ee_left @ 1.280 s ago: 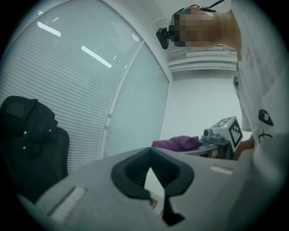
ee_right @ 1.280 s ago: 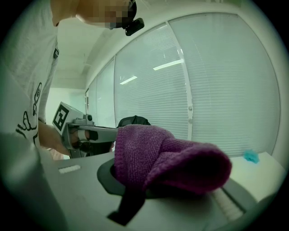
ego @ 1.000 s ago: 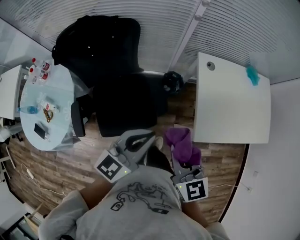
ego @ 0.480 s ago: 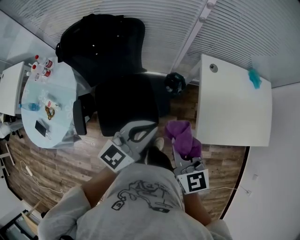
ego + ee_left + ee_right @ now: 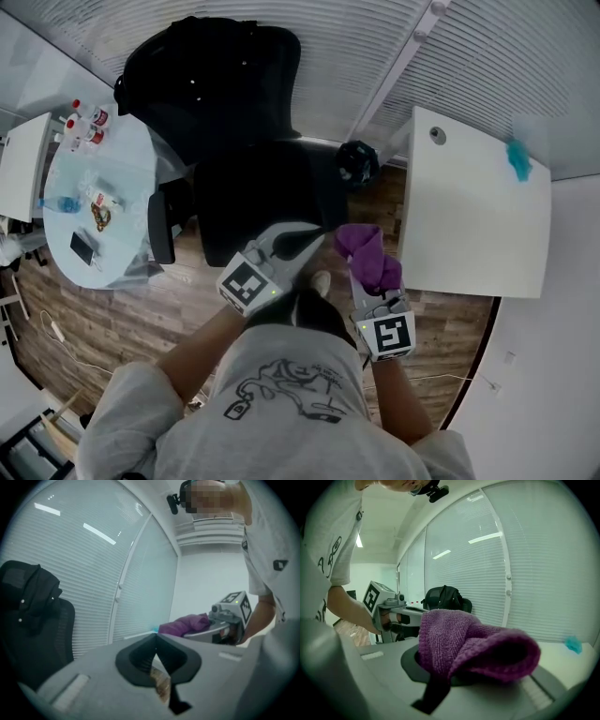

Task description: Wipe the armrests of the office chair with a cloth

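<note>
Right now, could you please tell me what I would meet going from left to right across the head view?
Round glass table → black office chair → purple cloth → white desk → small teal object.

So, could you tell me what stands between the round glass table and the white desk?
The black office chair stands there on the wood floor, seen in the head view.
</note>
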`<state>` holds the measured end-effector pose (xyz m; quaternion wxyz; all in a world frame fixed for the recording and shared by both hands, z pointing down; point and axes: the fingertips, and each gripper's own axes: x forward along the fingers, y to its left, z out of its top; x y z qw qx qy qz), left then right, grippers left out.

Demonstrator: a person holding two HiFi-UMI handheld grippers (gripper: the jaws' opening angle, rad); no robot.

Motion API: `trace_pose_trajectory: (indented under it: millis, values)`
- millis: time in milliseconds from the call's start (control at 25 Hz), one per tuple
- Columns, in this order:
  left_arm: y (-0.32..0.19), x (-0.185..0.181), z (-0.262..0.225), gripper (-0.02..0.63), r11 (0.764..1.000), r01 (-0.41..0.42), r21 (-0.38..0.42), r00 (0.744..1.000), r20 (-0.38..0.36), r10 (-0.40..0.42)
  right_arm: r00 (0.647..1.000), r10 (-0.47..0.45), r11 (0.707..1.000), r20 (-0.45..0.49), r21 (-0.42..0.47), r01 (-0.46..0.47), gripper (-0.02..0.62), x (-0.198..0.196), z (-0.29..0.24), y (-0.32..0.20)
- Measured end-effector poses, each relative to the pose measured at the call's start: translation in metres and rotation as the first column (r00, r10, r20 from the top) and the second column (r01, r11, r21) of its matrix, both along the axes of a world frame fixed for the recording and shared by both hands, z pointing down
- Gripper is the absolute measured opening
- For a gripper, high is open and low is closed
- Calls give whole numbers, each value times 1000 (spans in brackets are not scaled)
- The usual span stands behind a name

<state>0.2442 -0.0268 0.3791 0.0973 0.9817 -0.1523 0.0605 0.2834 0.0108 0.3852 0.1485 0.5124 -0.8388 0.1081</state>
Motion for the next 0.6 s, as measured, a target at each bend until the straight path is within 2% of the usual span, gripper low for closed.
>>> trace_pose_trajectory:
  millis: [200,440,600]
  values:
    - [-16,6,32,0,1000,-14,0,1000,-16,14,999,-31,997,-25,-65,29,29,0,45,-16]
    - [-28,14,86,2,999,-26,-26,999,32,27,998,-59,989,-27,-134,55,29,2,110,-34]
    - [-38,15,120,2,999,-26,-41,999,37,27,996,-78,980,-39,-189,69,29,0,150,-45]
